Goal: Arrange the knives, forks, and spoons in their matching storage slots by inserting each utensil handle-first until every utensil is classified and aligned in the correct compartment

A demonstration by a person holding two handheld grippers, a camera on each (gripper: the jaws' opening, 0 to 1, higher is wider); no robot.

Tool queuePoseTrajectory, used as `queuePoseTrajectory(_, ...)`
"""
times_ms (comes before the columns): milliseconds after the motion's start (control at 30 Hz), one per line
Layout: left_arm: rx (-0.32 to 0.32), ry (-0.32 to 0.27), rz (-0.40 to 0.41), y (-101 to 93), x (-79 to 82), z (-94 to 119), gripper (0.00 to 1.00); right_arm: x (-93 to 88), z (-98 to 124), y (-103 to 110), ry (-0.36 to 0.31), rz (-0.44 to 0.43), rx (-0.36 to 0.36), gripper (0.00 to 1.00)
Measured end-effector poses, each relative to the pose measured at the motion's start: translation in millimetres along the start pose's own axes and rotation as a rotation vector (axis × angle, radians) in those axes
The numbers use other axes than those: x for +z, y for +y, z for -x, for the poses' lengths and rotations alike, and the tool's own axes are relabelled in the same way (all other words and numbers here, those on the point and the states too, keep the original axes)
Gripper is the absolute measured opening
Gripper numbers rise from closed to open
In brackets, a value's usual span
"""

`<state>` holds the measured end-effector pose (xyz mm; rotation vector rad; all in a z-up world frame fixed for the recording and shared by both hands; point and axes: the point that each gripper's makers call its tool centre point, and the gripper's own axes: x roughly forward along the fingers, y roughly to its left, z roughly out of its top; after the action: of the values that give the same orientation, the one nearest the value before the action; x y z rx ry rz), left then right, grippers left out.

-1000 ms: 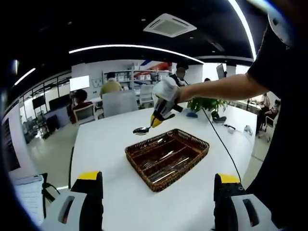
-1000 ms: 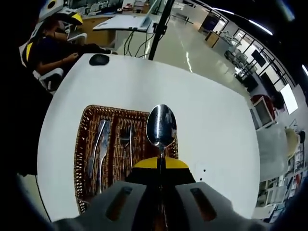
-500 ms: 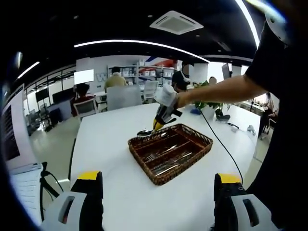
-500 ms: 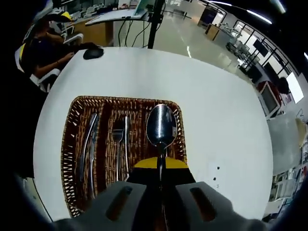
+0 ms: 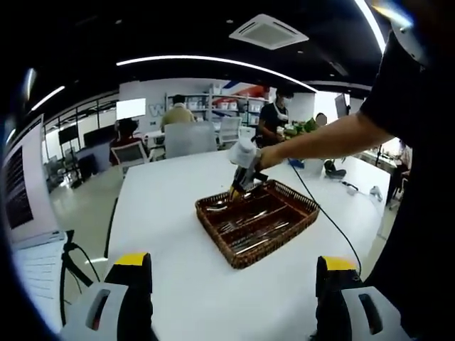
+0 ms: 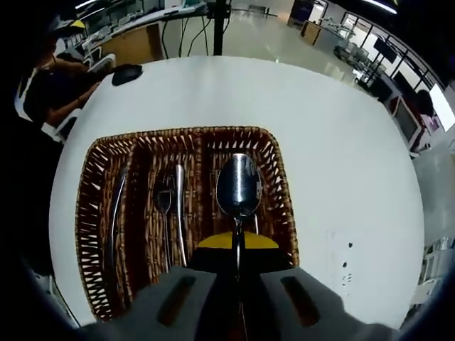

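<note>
Right gripper [image 6: 237,245] clamps spoon [image 6: 238,186] over wicker tray [image 6: 96,206].

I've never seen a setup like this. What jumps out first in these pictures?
The shiny spoon stands out, clamped in the right gripper and hanging over the right-hand compartment of a brown wicker tray. The tray sits on a big white table, with knives in its left slot and forks in the middle one. In the left gripper view, the left gripper stands open and holds nothing, well short of the tray.
</note>
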<state>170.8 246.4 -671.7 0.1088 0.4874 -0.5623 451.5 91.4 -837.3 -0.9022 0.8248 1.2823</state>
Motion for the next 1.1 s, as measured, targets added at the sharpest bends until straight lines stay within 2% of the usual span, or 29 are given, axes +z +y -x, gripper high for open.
queuePoseTrajectory(233, 0.016, -0.002, 0.013, 3.8, -3.8, 6.0, 1.00, -6.6, -15.5, 1.4, 0.031, -0.003, 0.003, 0.00)
queuePoseTrajectory(367, 0.010, 0.007, 0.012, 1.6, -7.2, 6.9, 1.00, -5.1, -18.8, 6.7, 0.019, -0.029, 0.008, 0.00)
queuePoseTrajectory(467, 0.010, 0.009, 0.005, 2.2, -7.7, 7.7, 1.00, -7.2, -23.8, 5.0, 0.032, -0.002, -0.005, 0.00)
queuePoseTrajectory(667, 0.016, -0.003, -0.001, 5.6, -1.7, 9.7, 1.00, -10.5, -31.4, 0.7, 0.058, -0.025, -0.020, 0.00)
queuePoseTrajectory(800, 0.019, -0.006, -0.009, 4.7, 1.5, 11.3, 1.00, -7.2, -32.2, 1.0, 0.040, 0.004, -0.020, 0.00)
queuePoseTrajectory(867, 0.018, -0.009, -0.012, 3.2, 3.2, 11.5, 1.00, -7.2, -35.3, -5.4, 0.019, 0.001, -0.031, 0.00)
queuePoseTrajectory(967, 0.012, -0.011, -0.022, -1.1, 7.6, 10.5, 1.00, -8.2, -32.0, -6.1, 0.010, -0.056, -0.034, 0.00)
queuePoseTrajectory(1000, 0.005, -0.011, -0.026, -3.6, 10.0, 9.8, 1.00, -6.8, -26.0, -7.4, 0.002, -0.073, -0.041, 0.02)
queuePoseTrajectory(1033, -0.010, -0.004, -0.028, -6.9, 10.6, 9.2, 1.00, -0.5, -17.3, -13.0, -0.034, -0.068, -0.073, 0.07)
queuePoseTrajectory(1100, -0.020, 0.006, -0.046, -11.1, 12.6, 7.4, 1.00, 8.8, -3.8, -18.6, -0.083, -0.061, -0.111, 0.24)
